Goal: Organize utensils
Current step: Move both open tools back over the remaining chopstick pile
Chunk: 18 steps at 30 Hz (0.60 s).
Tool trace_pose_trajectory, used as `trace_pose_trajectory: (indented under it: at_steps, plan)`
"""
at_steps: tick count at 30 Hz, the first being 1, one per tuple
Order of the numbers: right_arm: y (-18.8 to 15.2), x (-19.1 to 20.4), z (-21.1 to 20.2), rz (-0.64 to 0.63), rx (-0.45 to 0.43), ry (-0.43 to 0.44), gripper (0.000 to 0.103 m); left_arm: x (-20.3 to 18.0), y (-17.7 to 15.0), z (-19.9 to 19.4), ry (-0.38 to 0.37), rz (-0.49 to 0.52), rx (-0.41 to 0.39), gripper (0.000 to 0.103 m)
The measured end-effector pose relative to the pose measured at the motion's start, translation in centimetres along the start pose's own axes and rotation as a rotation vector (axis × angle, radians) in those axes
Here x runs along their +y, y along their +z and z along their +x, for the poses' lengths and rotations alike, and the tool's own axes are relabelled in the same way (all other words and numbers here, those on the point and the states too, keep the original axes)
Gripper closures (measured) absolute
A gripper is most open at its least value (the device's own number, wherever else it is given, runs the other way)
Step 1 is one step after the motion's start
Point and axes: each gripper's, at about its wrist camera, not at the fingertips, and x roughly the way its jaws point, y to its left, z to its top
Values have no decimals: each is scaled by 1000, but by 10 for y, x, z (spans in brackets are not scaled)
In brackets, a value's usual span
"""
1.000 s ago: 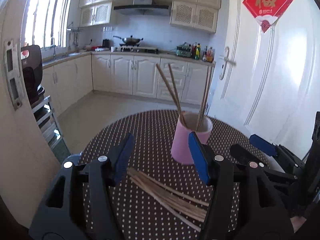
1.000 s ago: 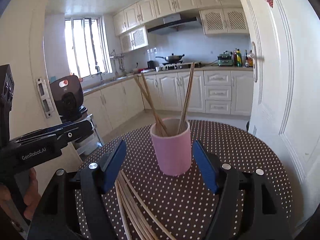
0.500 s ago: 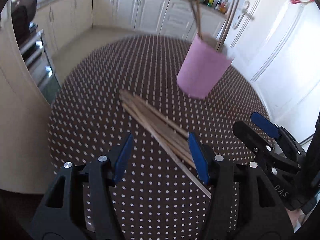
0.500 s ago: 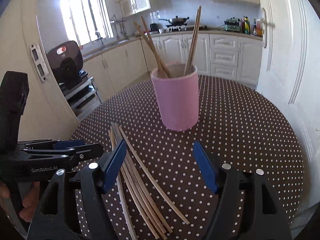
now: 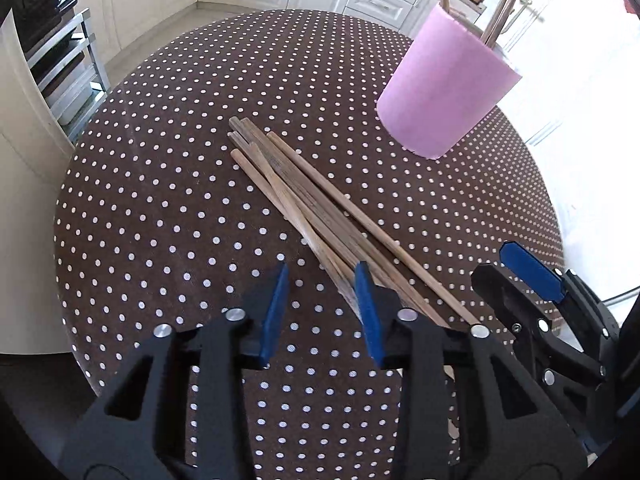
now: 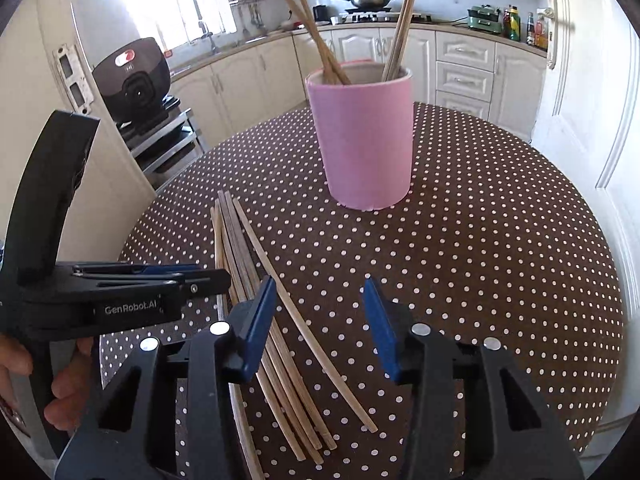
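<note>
Both grippers [image 5: 322,306] [image 6: 320,322] part-open, empty, jaws just closing over dotted kitchen table [image 5: 168,184]

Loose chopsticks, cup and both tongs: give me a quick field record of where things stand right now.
loose chopsticks: bundle lying flat on the dotted tablecloth
pink cup: upright beyond the bundle, four chopsticks standing in it
left tongs: have just been closing, nothing gripped, one pad over the bundle's near end
right tongs: have just been closing, nothing gripped, above the bundle's right edge
task state: bundle not yet picked up
</note>
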Motion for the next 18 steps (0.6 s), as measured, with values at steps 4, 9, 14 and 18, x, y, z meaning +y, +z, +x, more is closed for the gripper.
trace_pose_trajectory:
  at_steps: [4, 9, 14, 18]
  plan:
    - [1, 2, 1, -17, 15, 1, 61, -4, 3, 4, 41, 2, -3, 82]
    - [4, 4, 7, -44, 50, -8, 61, -16, 5, 6, 67, 33, -4, 83]
    - [11, 9, 18, -94, 114, -17, 61, -11, 4, 4, 56, 50, 1, 87]
    - [16, 18, 30, -144, 154, -27, 64, -2, 6, 1, 51, 62, 7, 90]
